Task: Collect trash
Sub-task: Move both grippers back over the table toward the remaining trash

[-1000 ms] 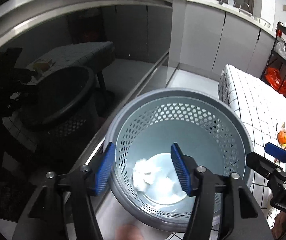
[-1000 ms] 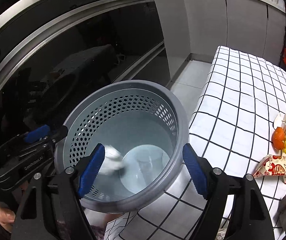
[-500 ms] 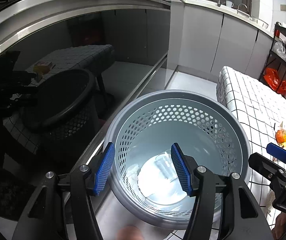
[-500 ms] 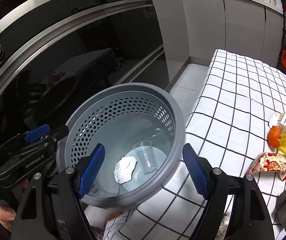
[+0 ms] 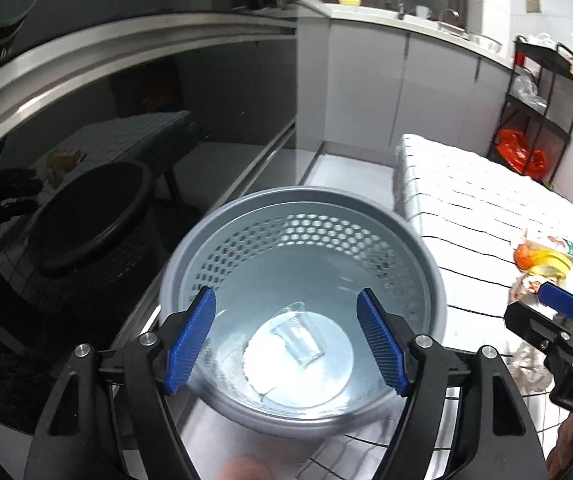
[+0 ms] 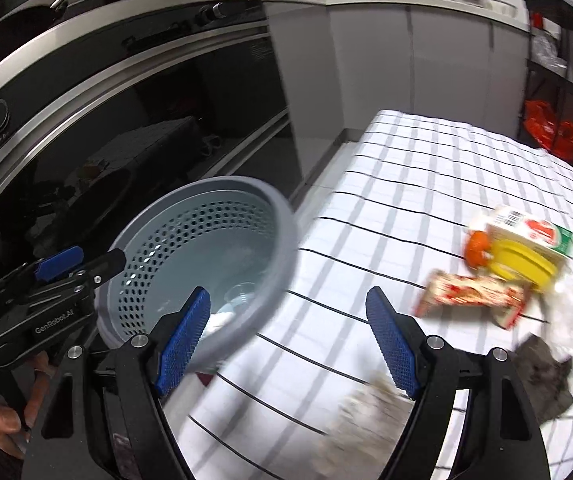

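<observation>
**Two grippers over a kitchen bin**

Two jaws stand apart, empty. The left gripper [image 5: 286, 338], jaws opening, tilts down over the grey bin [image 5: 426, 264] beside the checked table [image 6: 426, 184]'s edge; the right gripper [image 6: 286, 342] hovers released near the trash [image 6: 474, 296] at the table's right edge.

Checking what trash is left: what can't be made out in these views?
- Pale crumpled scrap, right wrist view: motion-blurred, unidentifiable.
- Basket contents, right wrist view: near wall and the right gripper finger hide most.
- Table's near edge, left wrist view: cut off by the frame.
</observation>
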Motion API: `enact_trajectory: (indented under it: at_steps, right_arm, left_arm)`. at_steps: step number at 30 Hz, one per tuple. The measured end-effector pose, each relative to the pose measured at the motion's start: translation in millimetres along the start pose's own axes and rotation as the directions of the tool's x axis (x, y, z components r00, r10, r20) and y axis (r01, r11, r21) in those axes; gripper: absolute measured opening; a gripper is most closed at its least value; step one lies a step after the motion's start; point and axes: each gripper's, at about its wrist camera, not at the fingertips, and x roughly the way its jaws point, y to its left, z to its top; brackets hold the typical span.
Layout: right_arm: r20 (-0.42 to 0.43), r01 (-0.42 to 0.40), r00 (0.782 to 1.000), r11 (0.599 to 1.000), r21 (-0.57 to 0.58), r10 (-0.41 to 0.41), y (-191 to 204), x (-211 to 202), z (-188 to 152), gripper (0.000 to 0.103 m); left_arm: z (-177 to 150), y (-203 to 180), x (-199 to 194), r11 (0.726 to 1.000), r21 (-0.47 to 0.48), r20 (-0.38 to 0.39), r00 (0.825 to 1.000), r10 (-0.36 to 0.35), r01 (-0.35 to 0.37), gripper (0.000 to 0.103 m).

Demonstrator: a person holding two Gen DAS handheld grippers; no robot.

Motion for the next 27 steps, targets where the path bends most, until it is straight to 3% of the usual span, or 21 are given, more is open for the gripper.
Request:
enact_trajectory:
  at_steps: [7,13,21,27]
  right_arm:
    - [0.053,0.111,0.992,0.989,0.097,-0.116,-58.9,-46.6,-24.2,0.077]
    - [0.082,0.224,0.967,0.96,0.17,-0.241,-110.4,-85.7,-46.6,0.077]
    - [0.049,0.279,0.955,0.941,0.191,-0.293,-148.1,-99.8,-70.3,0.077]
    - [0.019,0.302,0.951,0.939,0.163,-0.309,-150.2,-93.1,-76.0,0.077]
  left_arm:
    - [-9.0,-41.0,-18.7,0.997,0.056,0.041,0.998,-0.056,0.054,0.078]
    - [-21.8,-77.7,-29.0,0.99,0.102,0.051,0.994,-0.1,0.095,0.081]
    - [-47.1,-118.7,-37.1,0.973,0.139,-0.003,0.982,-0.187,0.186,0.081]
    - [-60.0,-142.1,-40.9,0.967,0.169,-0.005,0.981,-0.195,0.193,0.083]
